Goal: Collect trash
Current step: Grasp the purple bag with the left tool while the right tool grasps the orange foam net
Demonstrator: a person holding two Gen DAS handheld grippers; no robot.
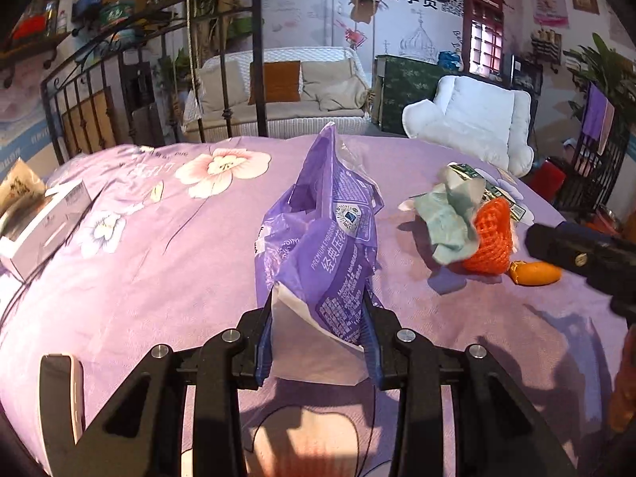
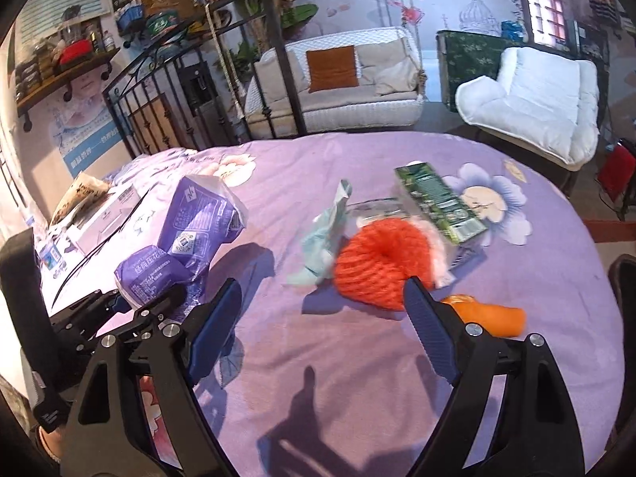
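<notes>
Left tongs (image 1: pixel 318 318) clamped on the purple tissue-pack wrapper (image 1: pixel 322 230); right tongs (image 2: pixel 322 318) released above the bed (image 2: pixel 318 357), near the orange foam net (image 2: pixel 381 266).

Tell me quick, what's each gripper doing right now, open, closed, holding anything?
Left gripper: closed on the purple plastic bag.
Right gripper: open, holding nothing, above the purple bedspread.
</notes>
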